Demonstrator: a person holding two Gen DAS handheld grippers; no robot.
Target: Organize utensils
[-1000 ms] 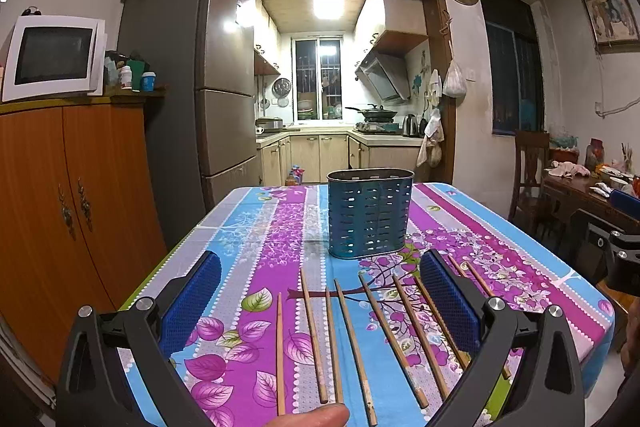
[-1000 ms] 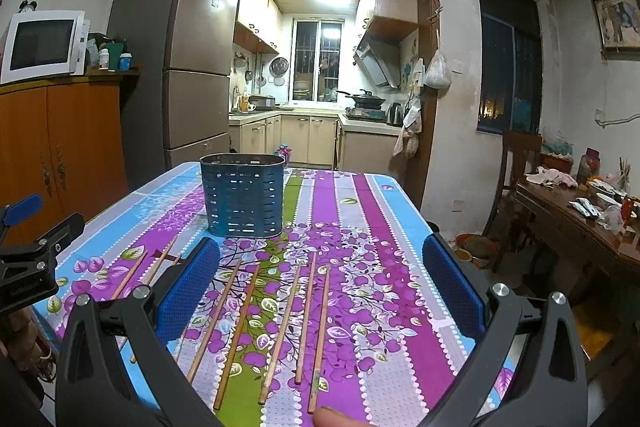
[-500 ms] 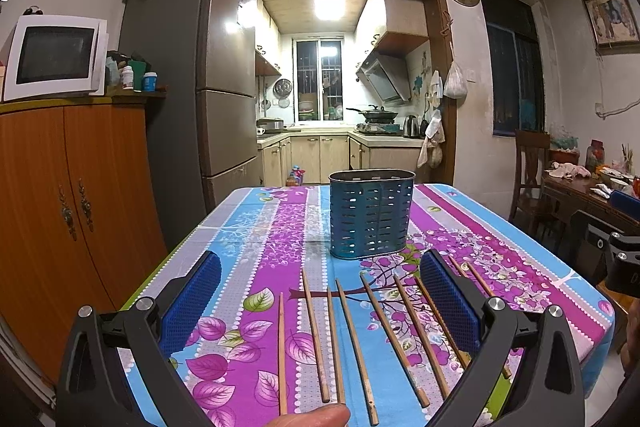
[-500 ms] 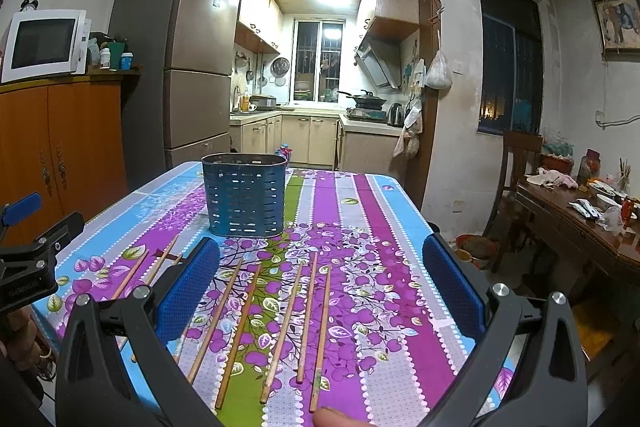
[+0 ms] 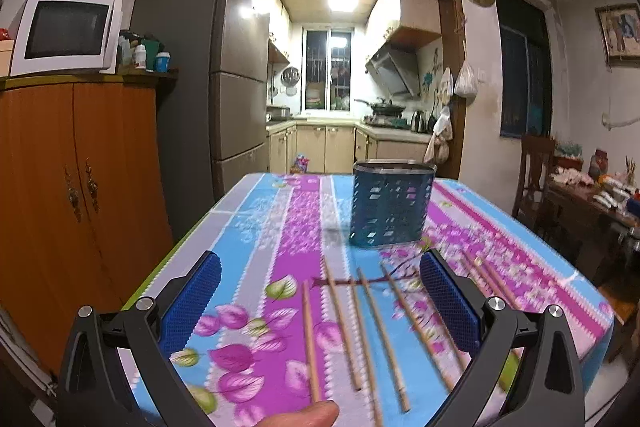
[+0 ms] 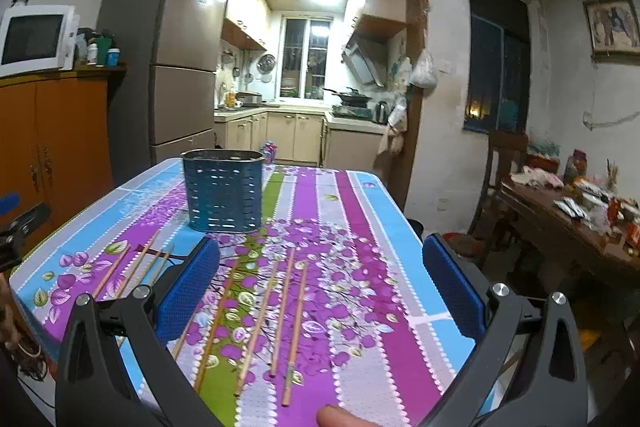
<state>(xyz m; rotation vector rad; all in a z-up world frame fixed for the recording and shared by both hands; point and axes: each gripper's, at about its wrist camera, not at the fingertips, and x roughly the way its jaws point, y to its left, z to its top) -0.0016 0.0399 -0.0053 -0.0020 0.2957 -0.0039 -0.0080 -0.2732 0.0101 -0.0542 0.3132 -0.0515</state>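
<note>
Nearest the lens in each wrist view, a fingertip is seen at the bottom edge, and both tools are held spread wide with nothing between their blue pads: the left tool and the right tool. Below the left tool, wooden chopsticks are laid loose on the flowered cloth of the table, running lengthwise between and under the spread pads; a further group of chopsticks is seen under the right tool, untouched. Beyond them, well apart from both tools, the blue perforated utensil holder is stood upright on the table. Behind it the kitchen doorway is lit. Compared with half a second ago, the left view has been swung leftward, so that the holder is now seen right of centre and the table is blurred; the right view has been shifted only slightly.
</note>
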